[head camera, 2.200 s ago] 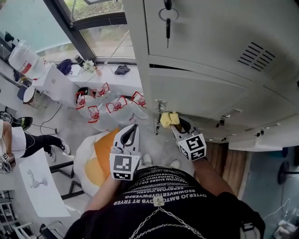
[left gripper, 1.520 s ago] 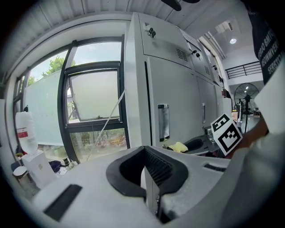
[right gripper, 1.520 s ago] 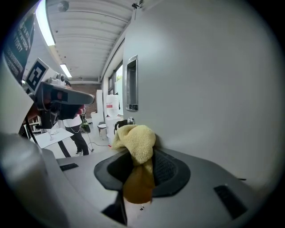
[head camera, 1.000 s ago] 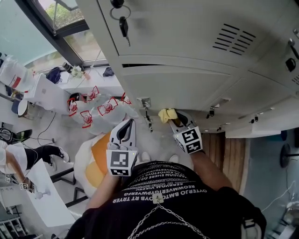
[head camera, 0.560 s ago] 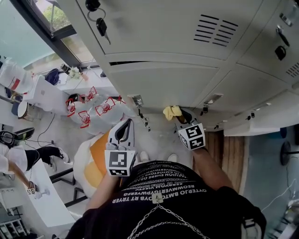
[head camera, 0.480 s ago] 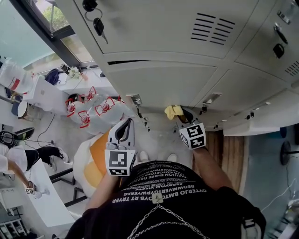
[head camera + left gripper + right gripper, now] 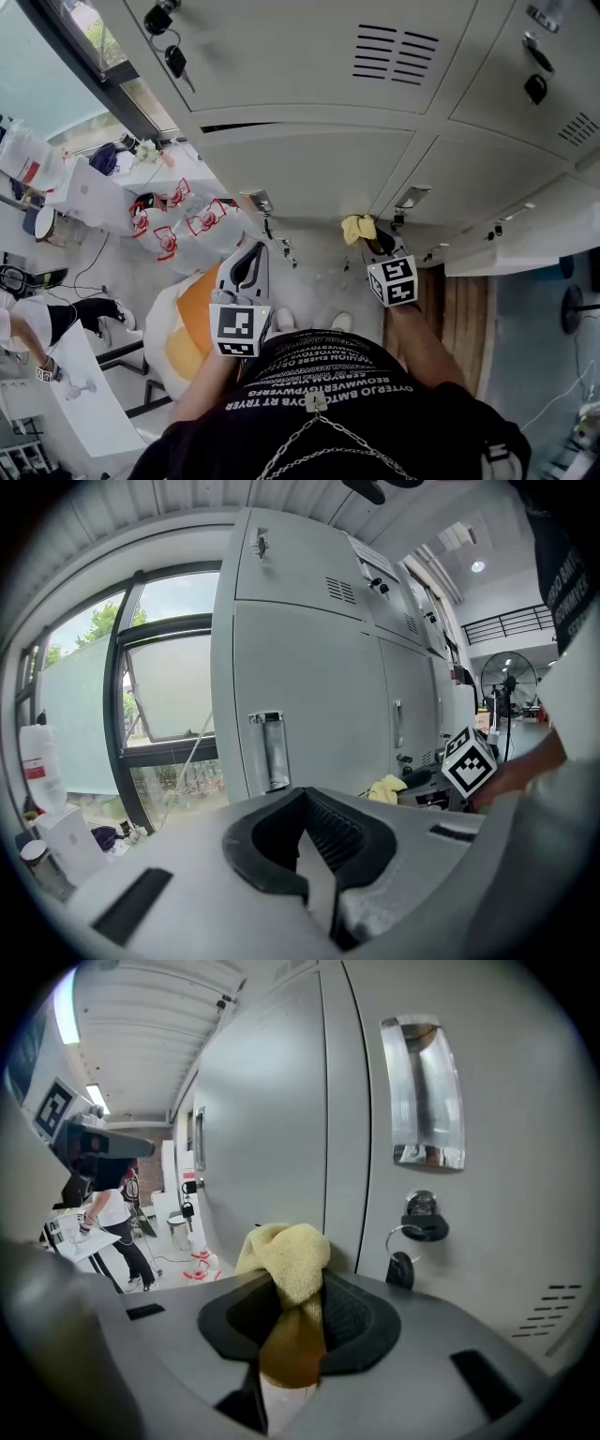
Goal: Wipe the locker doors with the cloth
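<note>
- Rightward is where the yellow terry cloth [image 7: 358, 228] has travelled: 2.2 s ago it sat by the recessed handle of the leftmost lower door; now it lies further along, at the seam with the next column
- Right gripper [image 7: 372, 243] pinches the cloth; its jaws are clamped on a darker fold while the fluffy end bunches out ahead of the tips
- In the right gripper view the cloth [image 7: 286, 1251] lies right at the pale grey metal locker doors [image 7: 262, 1101], seemingly touching, just beside a black key on a ring [image 7: 417, 1227] below a chrome recessed handle [image 7: 424, 1091]
- Left gripper [image 7: 251, 264] hangs low, well apart from the lockers, with its jaws drawn together and nothing between them, so it takes no part in the wiping
- Progress, as a judgement: the wipe is under way on the lower row – one door's width looks crossed
- No streak or damp sheen shows on the paint, so which doors are done cannot be read off
- Likely left to do: the vented upper doors [image 7: 309, 56] and the columns to the right
</note>
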Available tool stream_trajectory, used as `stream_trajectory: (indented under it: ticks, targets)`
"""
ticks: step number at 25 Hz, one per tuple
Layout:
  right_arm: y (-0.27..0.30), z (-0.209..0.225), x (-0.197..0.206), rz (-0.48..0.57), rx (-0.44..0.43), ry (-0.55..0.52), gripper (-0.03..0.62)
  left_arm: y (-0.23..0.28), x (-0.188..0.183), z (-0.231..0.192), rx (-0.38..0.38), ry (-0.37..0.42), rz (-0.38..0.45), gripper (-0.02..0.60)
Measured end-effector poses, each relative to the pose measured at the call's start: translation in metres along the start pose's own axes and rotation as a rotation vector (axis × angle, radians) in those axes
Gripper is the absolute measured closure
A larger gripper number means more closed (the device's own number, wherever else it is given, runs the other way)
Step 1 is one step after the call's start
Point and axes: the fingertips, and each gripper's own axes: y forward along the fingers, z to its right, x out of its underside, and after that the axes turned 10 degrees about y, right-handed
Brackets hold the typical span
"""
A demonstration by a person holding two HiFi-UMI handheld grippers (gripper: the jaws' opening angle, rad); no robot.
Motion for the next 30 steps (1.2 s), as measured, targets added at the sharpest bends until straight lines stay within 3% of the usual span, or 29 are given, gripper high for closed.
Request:
stream_trajectory:
  ticks: [11, 18, 25, 30]
  targets:
    - [-0.095, -0.038, -0.092, 0.262, -0.114, -0.077, 0.49, -0.005, -0.041, 0.007, -0.021, 0.037, 0.099, 0.578]
    - [-0.14, -0.052, -0.138, 0.358, -0.159, -0.092, 0.491, -0.017, -0.074, 0.016, -0.02, 0.055, 0.185, 0.578]
    - [-0.157, -0.053, -0.141, 0.386, -0.172, -0.088, 0.496, -0.03, -0.092, 0.021, -0.045, 0.074, 0.223, 0.578]
    - [-0.158, -0.048, -0.13, 0.372, -0.194, -0.075, 0.496, -0.033, -0.083, 0.03, -0.061, 0.058, 0.181, 0.578]
